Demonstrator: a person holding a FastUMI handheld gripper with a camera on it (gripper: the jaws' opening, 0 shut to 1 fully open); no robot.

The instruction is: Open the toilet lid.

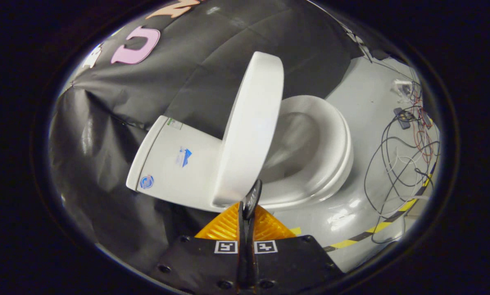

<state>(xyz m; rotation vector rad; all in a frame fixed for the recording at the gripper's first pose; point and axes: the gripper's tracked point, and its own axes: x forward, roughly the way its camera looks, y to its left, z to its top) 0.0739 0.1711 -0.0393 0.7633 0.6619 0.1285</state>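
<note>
Toilet lid [251, 127] standing raised just beyond the jaws, tilted up near vertical off the seat [331, 143], its lower rim sitting right at the fingertips. Leaning back toward the tank [167, 164] but not yet resting against it, judging by the gap showing between them. Gripper [247, 213] pointing forward with the jaws drawn together, almost no gap between the two dark fingers [253, 196]; holding nothing clamped, as far as can be told, the tips merely touching or lying just beside the lid's near edge. Whether actually pressing on that edge cannot be told.

Reading as the closing part of the lift: bowl and seat lying open to the right of the jaws, lid already past halfway. Needing, probably, one more gentle nudge of the rim away from the jaws and toward the tank until the lid settles there on its own, then easing the fingertips off without dragging it forward again. Calling for a light push rather than a grip, keeping contact low on the rim. Loose cables [400, 159] lying on the grey floor [368, 102] well beyond the seat, apart from the jaws.
</note>
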